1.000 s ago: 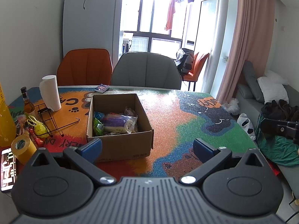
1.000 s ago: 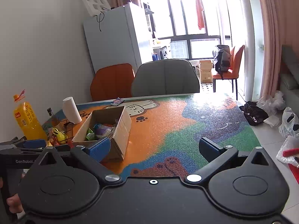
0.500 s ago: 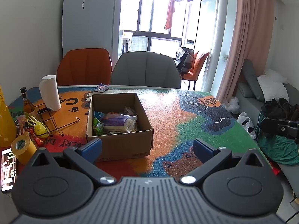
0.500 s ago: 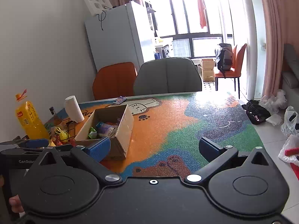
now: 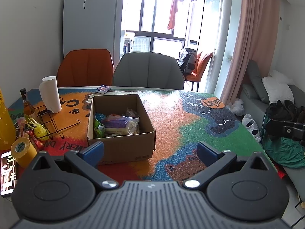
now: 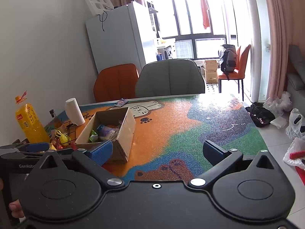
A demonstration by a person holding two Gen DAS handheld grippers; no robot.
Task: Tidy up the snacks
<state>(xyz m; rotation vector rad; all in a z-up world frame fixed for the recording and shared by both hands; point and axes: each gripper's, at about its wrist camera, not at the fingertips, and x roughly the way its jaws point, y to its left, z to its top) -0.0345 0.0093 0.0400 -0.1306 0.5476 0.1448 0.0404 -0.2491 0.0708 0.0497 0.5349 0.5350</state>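
Sitting on the colourful patterned surface (image 5: pixel 190 118), an open cardboard box (image 5: pixel 122 147) holds the snacks (image 5: pixel 116 124): several wrapped packets, among them a green one and a larger clear-and-purple one, piled in its bottom. The left gripper (image 5: pixel 149 150) hangs just in front of the box's near wall with its blue-padded fingers (image 5: pixel 93 151) spread wide and nothing between them. The right gripper (image 6: pixel 158 151) is likewise spread wide and empty, held further to the right, so that the box (image 6: pixel 124 131) appears at its left finger (only the near corner is covered by the pad). In the right wrist view the left gripper's body shows at the lower left edge, with a fingertip of the person's hand (image 6: pixel 16 209) below it. Left of the box stand a white paper-towel roll (image 5: pixel 50 94), a black wire rack (image 5: pixel 51 122), a small dark bottle (image 5: pixel 26 105), a large yellow bottle (image 6: pixel 30 122), a roll of yellow tape (image 5: pixel 22 150) and a phone (image 5: pixel 7 171) with its screen lit. A small purple packet (image 5: pixel 103 89) lies near the surface's far edge, in front of a grey chair (image 5: pixel 148 70) and an orange chair (image 5: pixel 85 68).
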